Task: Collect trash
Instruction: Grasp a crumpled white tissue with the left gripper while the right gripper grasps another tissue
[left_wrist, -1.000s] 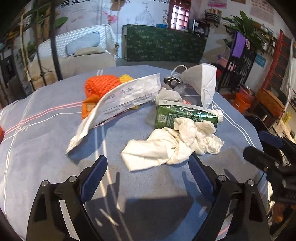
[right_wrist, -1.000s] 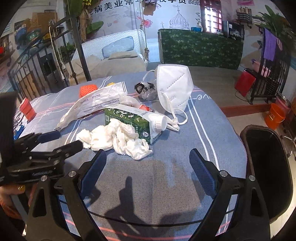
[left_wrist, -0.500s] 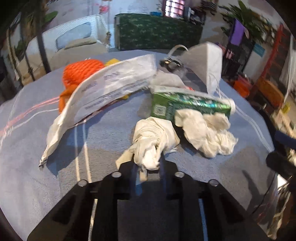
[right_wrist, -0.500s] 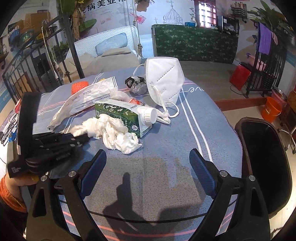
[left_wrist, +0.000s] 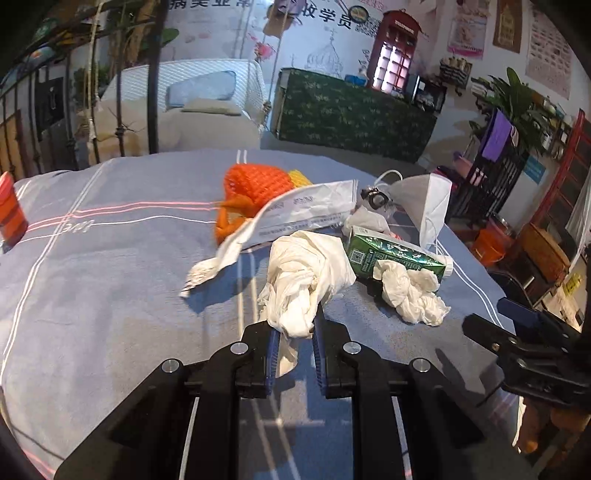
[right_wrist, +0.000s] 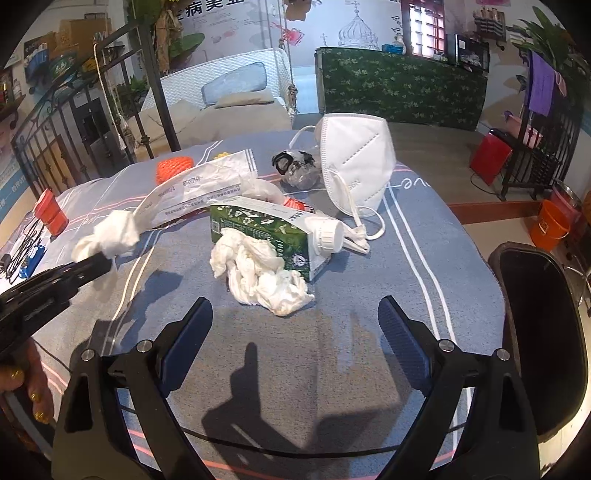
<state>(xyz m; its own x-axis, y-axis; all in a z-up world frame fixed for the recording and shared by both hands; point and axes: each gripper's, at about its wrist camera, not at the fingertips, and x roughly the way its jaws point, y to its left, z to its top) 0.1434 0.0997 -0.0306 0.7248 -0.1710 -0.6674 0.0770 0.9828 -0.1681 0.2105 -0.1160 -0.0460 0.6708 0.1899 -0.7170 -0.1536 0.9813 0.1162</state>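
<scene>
"n95" on the white face mask (right_wrist: 354, 162); chinese characters "学员" on the far wall banner (left_wrist: 332, 20)

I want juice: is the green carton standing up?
No, the green carton lies tipped on its side, cap pointing sideways.

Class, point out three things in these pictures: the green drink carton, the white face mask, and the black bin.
green drink carton (right_wrist: 258, 225): right wrist view, on its printed side.
white face mask (right_wrist: 356, 155): right wrist view, on its folded front panel.
black bin (right_wrist: 535, 325): right wrist view, on its dark inside wall.
</scene>
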